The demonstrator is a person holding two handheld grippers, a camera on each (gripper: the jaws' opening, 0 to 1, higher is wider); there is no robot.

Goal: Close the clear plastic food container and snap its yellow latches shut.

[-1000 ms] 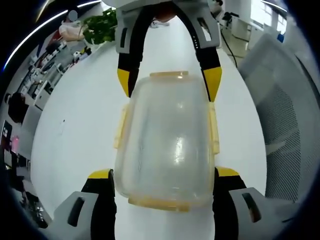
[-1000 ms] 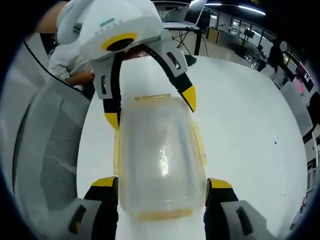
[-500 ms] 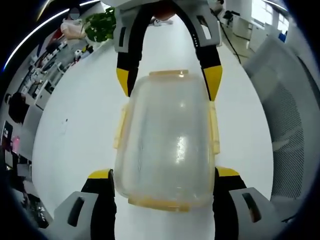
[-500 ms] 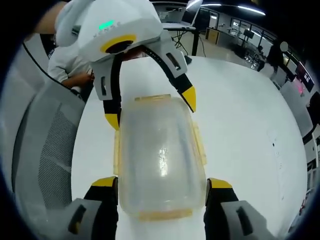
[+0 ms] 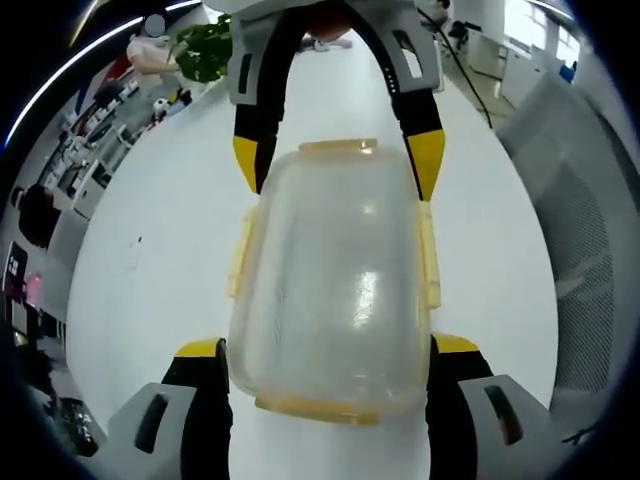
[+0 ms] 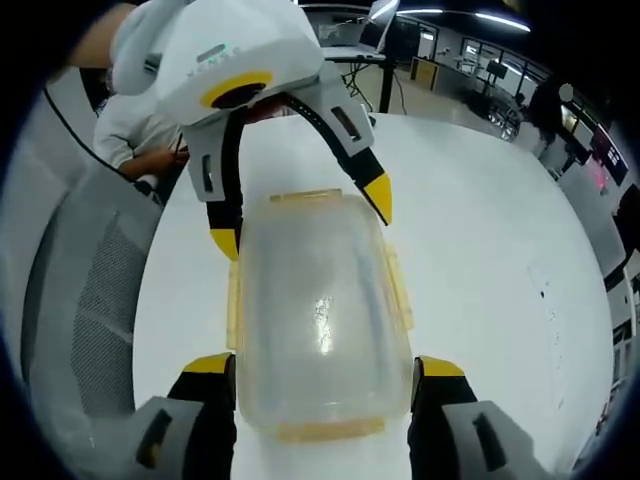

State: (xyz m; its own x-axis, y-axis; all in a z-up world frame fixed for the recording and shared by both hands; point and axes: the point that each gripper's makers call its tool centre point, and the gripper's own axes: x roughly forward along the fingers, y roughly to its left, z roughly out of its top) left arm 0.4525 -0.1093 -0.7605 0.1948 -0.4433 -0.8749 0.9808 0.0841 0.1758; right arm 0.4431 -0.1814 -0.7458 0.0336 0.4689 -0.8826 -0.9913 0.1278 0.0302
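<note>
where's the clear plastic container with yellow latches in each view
Left gripper view: the clear plastic container with yellow latches sits centre, between this gripper's own jaws below and the other gripper's jaws above.
Right gripper view: centre, framed the same way.
Shared landmark: the white round table under it.

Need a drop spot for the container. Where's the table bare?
Bare white table on both sides of the container. Left gripper view: open toward the plant; the mesh chair borders the other side. Crowded at both container ends, left gripper and right gripper.
</note>
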